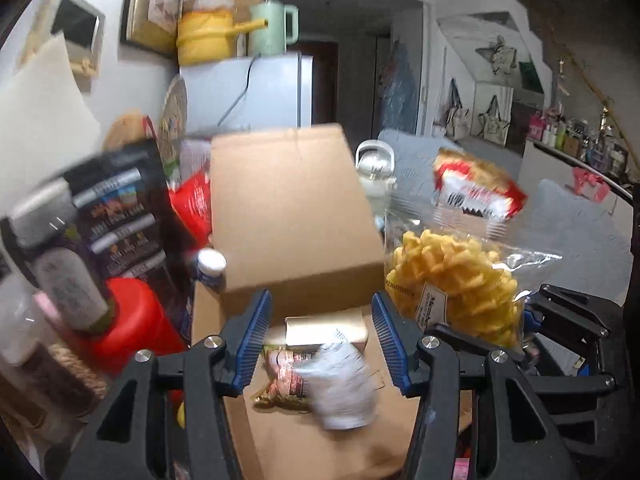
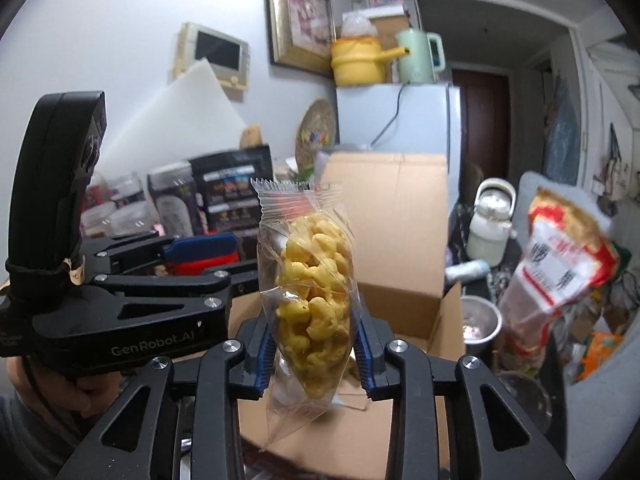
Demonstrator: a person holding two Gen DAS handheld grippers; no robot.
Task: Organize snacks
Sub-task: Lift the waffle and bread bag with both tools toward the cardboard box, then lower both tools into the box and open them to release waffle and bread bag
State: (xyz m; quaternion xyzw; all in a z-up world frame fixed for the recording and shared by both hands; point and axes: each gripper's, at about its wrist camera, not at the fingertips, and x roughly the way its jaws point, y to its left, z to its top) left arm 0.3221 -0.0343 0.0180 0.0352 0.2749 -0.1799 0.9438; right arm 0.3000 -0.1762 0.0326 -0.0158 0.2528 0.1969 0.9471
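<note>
An open cardboard box stands in front of me with its flap raised. Inside lie a blurred white packet, a gold-brown packet and a beige carton. My left gripper hovers over the box, open, its blue pads touching nothing. My right gripper is shut on a clear bag of yellow puffs, held upright beside the box's right edge. A red-and-white snack packet shows blurred further right.
Left of the box crowd a red container, a grey bottle and a dark printed carton. Behind it stand a white fridge and a white kettle. A metal pot sits at the right. A hand grips the left tool.
</note>
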